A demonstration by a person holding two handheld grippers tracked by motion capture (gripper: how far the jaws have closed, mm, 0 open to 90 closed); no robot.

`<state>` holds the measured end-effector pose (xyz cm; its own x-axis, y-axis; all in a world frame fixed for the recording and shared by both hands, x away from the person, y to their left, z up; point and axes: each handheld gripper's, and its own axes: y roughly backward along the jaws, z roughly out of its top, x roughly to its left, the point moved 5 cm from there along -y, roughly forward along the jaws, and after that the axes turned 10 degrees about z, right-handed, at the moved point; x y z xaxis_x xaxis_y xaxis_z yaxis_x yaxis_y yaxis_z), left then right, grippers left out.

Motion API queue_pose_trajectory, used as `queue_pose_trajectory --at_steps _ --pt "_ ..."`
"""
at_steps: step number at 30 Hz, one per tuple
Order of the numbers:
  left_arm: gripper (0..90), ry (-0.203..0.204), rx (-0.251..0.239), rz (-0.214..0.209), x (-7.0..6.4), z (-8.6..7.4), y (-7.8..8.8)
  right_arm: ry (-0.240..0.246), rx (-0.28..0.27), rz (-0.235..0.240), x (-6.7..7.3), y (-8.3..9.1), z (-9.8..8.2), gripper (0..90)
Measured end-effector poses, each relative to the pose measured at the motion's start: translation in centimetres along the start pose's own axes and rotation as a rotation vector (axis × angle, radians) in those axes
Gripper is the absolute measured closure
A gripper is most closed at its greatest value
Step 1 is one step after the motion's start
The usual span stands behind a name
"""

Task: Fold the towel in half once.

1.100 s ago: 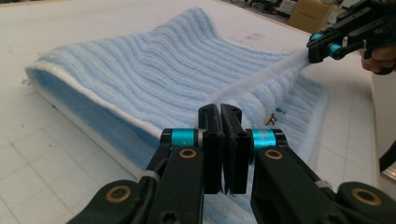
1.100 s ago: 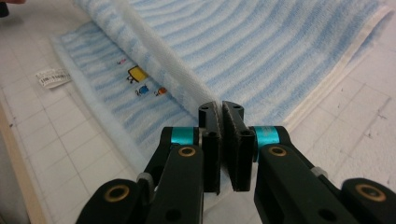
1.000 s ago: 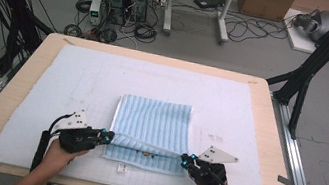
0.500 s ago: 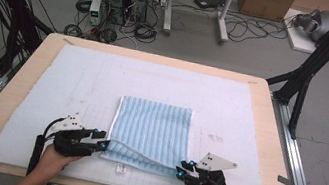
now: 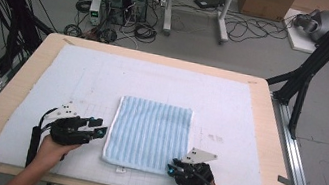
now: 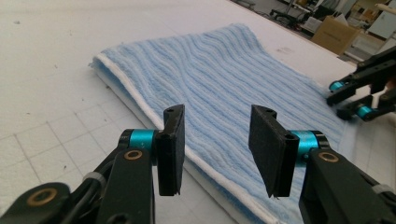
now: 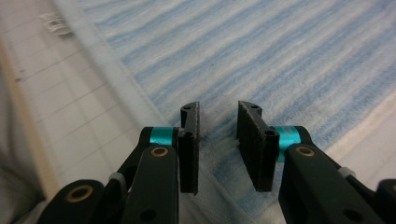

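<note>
Both tongs stand open with nothing held. From above, the left gripper [image 5: 101, 131] sits just beside the folded striped towel [image 5: 150, 133] on the white mat [image 5: 250, 112], the right gripper [image 5: 171, 168] at its near corner. Left gripper view: jaws, having just opened, stand apart before the towel's edge. Right gripper view: jaws narrowly parted above the towel, having just closed slightly.

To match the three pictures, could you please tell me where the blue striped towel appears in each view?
High view: the blue striped towel lies folded at lower centre, between the two hands.
Left gripper view: it runs from the upper middle to the lower right, beyond the open fingers.
Right gripper view: it covers the upper right.
Shared landmark: the towel's white edge band.
</note>
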<state>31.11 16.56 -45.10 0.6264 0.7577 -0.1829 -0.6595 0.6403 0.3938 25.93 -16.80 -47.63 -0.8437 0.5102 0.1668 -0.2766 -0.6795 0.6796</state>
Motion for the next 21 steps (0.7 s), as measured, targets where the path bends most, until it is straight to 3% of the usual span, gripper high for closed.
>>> queue_pose_trajectory --at_steps 3,6,9,12,17,21 --pt "56.5 -0.002 0.001 0.002 0.2 0.3 -0.7 0.003 -0.004 0.030 0.0 0.4 0.0 68.1" --pt "58.0 -0.030 0.011 0.005 0.6 0.8 -1.5 -0.030 -0.093 0.035 -0.7 1.1 0.7 66.7" --pt "60.4 -0.039 0.008 0.013 1.2 1.5 -2.7 -0.047 -0.147 -0.014 -1.9 1.7 1.4 67.3" --pt "63.0 -0.041 0.008 0.030 2.0 2.4 -4.2 -0.064 -0.164 -0.080 -3.6 1.7 2.0 67.7" --pt "69.0 -0.060 0.022 0.034 2.6 4.1 -7.0 -0.107 -0.180 -0.134 -6.9 1.0 3.5 67.0" --pt "74.7 -0.025 0.055 0.048 3.2 4.9 -9.4 -0.123 -0.177 -0.160 -9.7 -0.3 5.3 65.8"
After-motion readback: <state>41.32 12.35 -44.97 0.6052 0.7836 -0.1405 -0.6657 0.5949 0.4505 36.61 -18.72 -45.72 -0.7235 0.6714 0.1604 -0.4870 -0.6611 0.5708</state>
